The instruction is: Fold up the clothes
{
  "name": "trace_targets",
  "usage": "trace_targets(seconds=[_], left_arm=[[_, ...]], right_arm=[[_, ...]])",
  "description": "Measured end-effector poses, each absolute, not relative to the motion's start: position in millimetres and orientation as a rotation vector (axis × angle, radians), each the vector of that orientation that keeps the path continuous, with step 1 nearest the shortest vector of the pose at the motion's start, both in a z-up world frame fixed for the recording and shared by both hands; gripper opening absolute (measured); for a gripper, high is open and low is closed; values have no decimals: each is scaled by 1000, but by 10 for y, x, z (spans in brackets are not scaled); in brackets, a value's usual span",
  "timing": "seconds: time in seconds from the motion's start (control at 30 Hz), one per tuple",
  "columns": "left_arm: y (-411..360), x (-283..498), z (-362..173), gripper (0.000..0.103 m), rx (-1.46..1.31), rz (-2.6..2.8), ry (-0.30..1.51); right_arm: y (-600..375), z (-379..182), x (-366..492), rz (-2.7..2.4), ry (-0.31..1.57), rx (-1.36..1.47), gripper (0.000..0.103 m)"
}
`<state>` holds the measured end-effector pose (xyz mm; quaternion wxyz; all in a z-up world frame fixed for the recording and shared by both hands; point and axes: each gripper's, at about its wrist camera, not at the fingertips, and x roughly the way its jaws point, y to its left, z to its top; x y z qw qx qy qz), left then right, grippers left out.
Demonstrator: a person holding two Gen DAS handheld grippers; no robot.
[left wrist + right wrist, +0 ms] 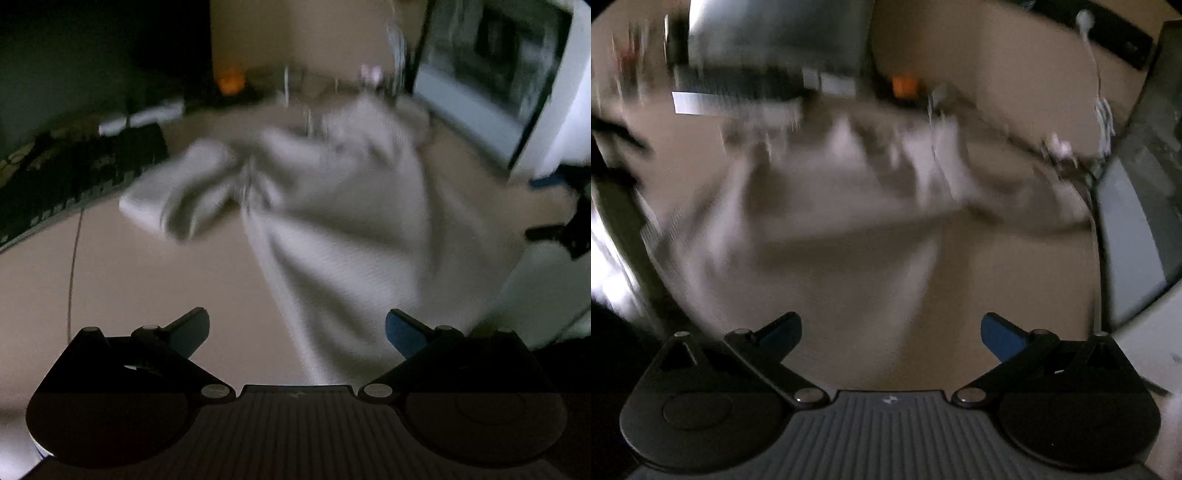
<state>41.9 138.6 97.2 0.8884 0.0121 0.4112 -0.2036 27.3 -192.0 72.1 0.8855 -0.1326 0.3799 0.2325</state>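
Both the left gripper (297, 326) and right gripper (891, 330) hung spread and empty, probably because the rumpled light-grey cloth garment (332, 206) needed flattening first.

Black keyboard (77, 177) at left, orange glow (229, 82) behind, monitor (491, 74) at right, beige tabletop (147, 280)

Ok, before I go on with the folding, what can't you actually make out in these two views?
- Garment type and layout: motion blur in both wrist views; sleeves, collar or hems unreadable.
- Its near end: left wrist view, hidden below the left tool.
- Its left side: right wrist view, runs into the dark frame edge.
- Small objects at the back of the desk: too blurred in both views; only an orange glow shows.
- Both tools, including the right tool, are open and hold nothing.
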Motion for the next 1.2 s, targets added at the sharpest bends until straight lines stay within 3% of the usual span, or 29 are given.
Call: trace_targets(seconds=[0.2, 0.5, 0.6, 0.77, 0.9, 1.07, 1.13, 1.17, 1.2], left_arm=[[895, 1178, 751, 103, -90, -402, 787], [615, 1769, 97, 103, -149, -228, 936], [616, 1750, 72, 103, -122, -189, 942], [649, 1762, 63, 103, -123, -145, 967], [600, 1772, 133, 103, -65, -151, 988], [795, 1602, 526, 103, 35, 11, 700], [945, 1731, 509, 103, 70, 100, 698], [1027, 1823, 471, 100, 72, 133, 716], [1108, 1914, 432, 87, 75, 166, 734]], right_arm=[[-1418, 855, 1261, 387, 667, -192, 103], [-912, -221, 2625, 142, 613, -692, 103], [-1211, -296, 2954, 67, 635, -618, 103], [-1278, 61, 2931, 144, 604, -383, 103], [-1364, 293, 2625, 401, 697, -97, 103], [-1302, 64, 2199, 522, 811, -65, 103], [-1241, -51, 2073, 536, 849, -77, 103], [-1218, -101, 2026, 547, 869, -71, 103], [-1204, -139, 2005, 559, 887, -50, 103]])
